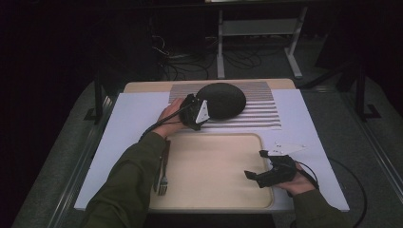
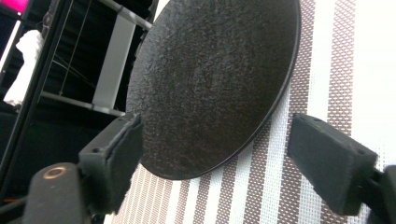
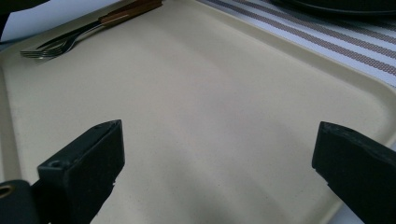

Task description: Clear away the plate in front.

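Observation:
A round black plate (image 1: 223,99) (image 2: 210,84) lies on a brown-and-white striped placemat (image 1: 261,114) (image 2: 322,70) at the far side of the table. My left gripper (image 1: 202,113) (image 2: 215,158) is at the plate's near-left rim, open. The rim reaches in between the jaws, and the right-hand pad stands well clear of it. My right gripper (image 1: 256,165) (image 3: 215,158) hovers open over the right part of a cream tray (image 1: 214,171) (image 3: 210,93), with nothing between its jaws.
A fork (image 1: 163,183) (image 3: 46,50) and a wooden-handled knife (image 1: 157,171) (image 3: 126,13) lie along the tray's left side, beside my left sleeve. A white board (image 1: 133,114) covers the tabletop. Metal frames and cables stand on the dark floor beyond the table.

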A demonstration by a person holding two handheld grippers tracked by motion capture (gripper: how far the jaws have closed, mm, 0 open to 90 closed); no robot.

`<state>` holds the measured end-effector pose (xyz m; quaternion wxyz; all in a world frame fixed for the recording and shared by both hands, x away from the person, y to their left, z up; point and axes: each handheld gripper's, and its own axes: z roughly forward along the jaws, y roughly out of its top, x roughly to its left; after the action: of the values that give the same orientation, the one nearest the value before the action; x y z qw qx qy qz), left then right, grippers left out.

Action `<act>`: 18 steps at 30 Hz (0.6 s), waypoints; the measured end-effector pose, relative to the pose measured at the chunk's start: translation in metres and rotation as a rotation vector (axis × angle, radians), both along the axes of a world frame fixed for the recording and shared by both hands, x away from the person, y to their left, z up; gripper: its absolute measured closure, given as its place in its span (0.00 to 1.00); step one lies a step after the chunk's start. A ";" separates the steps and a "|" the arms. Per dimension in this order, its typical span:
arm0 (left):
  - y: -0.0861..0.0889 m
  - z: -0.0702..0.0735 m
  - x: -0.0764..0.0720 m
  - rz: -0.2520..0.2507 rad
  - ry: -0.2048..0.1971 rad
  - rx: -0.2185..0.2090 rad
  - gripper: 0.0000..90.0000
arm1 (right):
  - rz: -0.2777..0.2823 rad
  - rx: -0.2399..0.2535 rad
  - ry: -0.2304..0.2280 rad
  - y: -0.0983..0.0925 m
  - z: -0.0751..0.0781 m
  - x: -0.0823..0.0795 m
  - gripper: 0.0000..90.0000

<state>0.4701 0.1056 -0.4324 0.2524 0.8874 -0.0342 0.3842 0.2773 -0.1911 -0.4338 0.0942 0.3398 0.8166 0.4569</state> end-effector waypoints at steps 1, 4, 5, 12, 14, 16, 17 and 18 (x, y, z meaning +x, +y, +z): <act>0.000 0.000 -0.001 -0.002 -0.020 0.022 0.26 | 0.000 -0.001 0.000 0.000 0.000 0.000 0.02; -0.001 -0.002 -0.002 -0.013 -0.039 0.041 0.31 | -0.001 -0.003 0.000 0.000 0.000 0.000 0.02; -0.002 -0.002 -0.002 -0.017 -0.050 0.046 0.33 | 0.000 -0.002 -0.001 0.000 0.000 0.000 0.02; -0.007 -0.007 -0.003 -0.043 -0.053 0.062 0.47 | 0.003 -0.001 0.001 0.000 0.000 0.001 0.02; -0.010 -0.010 -0.004 -0.056 -0.056 0.082 0.51 | 0.004 0.001 0.001 0.000 0.000 0.000 0.02; -0.012 -0.012 -0.006 -0.071 -0.058 0.102 0.56 | 0.004 0.002 0.000 0.000 0.000 0.000 0.03; -0.013 -0.013 -0.006 -0.076 -0.055 0.107 0.58 | 0.004 0.004 0.000 0.000 0.000 0.000 0.02; -0.014 -0.015 -0.007 -0.082 -0.056 0.111 0.60 | 0.003 0.005 0.000 -0.001 0.000 0.000 0.03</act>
<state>0.4635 0.0913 -0.4472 0.2171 0.8869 -0.0986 0.3957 0.2774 -0.1916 -0.4336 0.0926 0.3388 0.8160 0.4592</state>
